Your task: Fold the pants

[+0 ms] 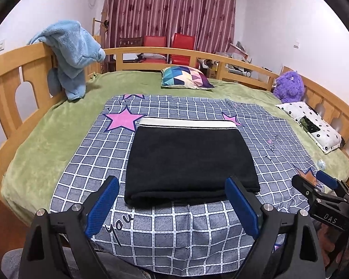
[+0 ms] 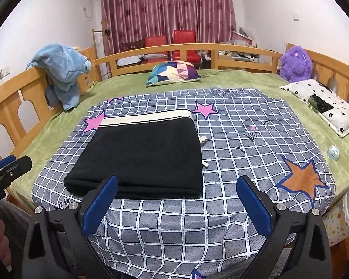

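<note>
Left gripper and right gripper both hanging spread wide, pinching nothing. Folded black pants lying flat on checked sheet, white waistband pointing toward curtain, long axis cannot tell.

Each gripper, the left gripper and the right gripper, is showing black angular arms, blue textured pads, silver screws, and white lettering on its body. Grey trousers are showing below.
</note>
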`<state>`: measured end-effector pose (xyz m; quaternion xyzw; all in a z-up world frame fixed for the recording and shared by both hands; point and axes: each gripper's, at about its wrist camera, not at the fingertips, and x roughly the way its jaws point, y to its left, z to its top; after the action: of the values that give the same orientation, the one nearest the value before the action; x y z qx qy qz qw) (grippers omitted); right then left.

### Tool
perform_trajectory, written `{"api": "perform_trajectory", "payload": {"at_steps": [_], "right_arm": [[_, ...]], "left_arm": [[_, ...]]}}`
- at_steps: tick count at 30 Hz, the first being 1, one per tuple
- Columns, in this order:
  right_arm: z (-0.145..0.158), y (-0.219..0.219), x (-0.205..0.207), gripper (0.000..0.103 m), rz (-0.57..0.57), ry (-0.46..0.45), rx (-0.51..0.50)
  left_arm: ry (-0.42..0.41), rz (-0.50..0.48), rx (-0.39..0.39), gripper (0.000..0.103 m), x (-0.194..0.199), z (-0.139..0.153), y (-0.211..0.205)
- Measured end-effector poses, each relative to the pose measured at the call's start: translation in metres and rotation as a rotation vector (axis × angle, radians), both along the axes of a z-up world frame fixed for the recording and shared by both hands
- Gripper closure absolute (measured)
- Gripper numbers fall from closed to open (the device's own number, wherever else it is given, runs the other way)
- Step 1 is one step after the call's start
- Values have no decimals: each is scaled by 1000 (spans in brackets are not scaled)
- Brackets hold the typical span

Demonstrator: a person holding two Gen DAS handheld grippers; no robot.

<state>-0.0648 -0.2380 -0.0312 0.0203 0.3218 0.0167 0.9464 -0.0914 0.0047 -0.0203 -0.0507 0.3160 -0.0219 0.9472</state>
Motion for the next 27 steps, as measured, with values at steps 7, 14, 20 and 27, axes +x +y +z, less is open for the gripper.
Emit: {"api": "perform_trajectory", "payload": {"at_steps": [7, 14, 20, 27], "right_arm": [[0, 4, 0, 3, -3, -1, 0], [0, 3, 0, 3, -4, -1, 5], [0, 2, 0, 3, -5, -3, 5], [0, 0, 0, 3, -4, -3, 7]], "left_arm": [[-1, -1, -5, 10, -1, 0, 1], [-4, -2, -4, 10, -1, 2, 0], [-9, -6, -8, 10, 0, 1, 0], [-9, -6, -10, 10, 1, -1, 1]]}}
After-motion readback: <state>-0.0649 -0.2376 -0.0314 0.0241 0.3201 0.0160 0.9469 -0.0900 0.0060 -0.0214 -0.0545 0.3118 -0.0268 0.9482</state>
